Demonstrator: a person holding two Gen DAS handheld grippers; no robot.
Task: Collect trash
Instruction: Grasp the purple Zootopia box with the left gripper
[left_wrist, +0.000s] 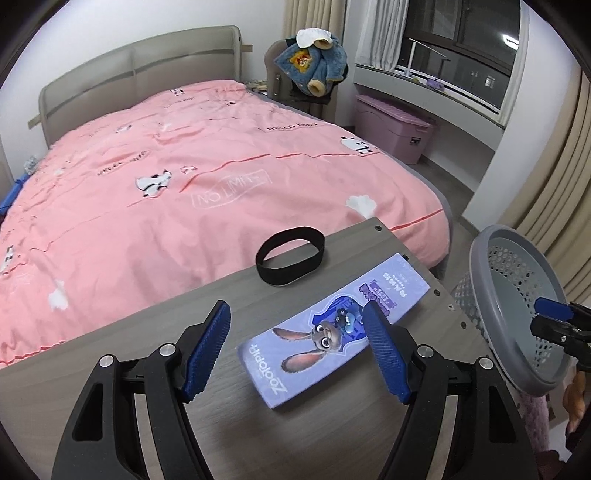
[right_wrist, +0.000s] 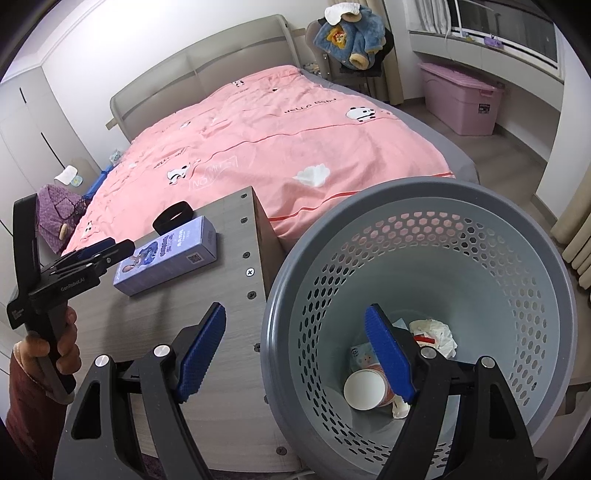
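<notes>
Lilac rabbit-print box (left_wrist: 334, 330) flat on the wood-grain surface (left_wrist: 207, 435) near a black band (left_wrist: 290, 256), left hand-held gripper (left_wrist: 295, 356) spread empty above it; right hand-held gripper (right_wrist: 295, 356) spread empty across the rim of the grey bin (right_wrist: 417, 295) holding a paper cup (right_wrist: 364, 388) and crumpled tissue (right_wrist: 436, 334).

Left gripper (left_wrist: 297, 334) jaws apart above purple box (left_wrist: 332, 328), black band (left_wrist: 290, 255), grey table (left_wrist: 207, 306), grey basket (left_wrist: 517, 314) right.
</notes>
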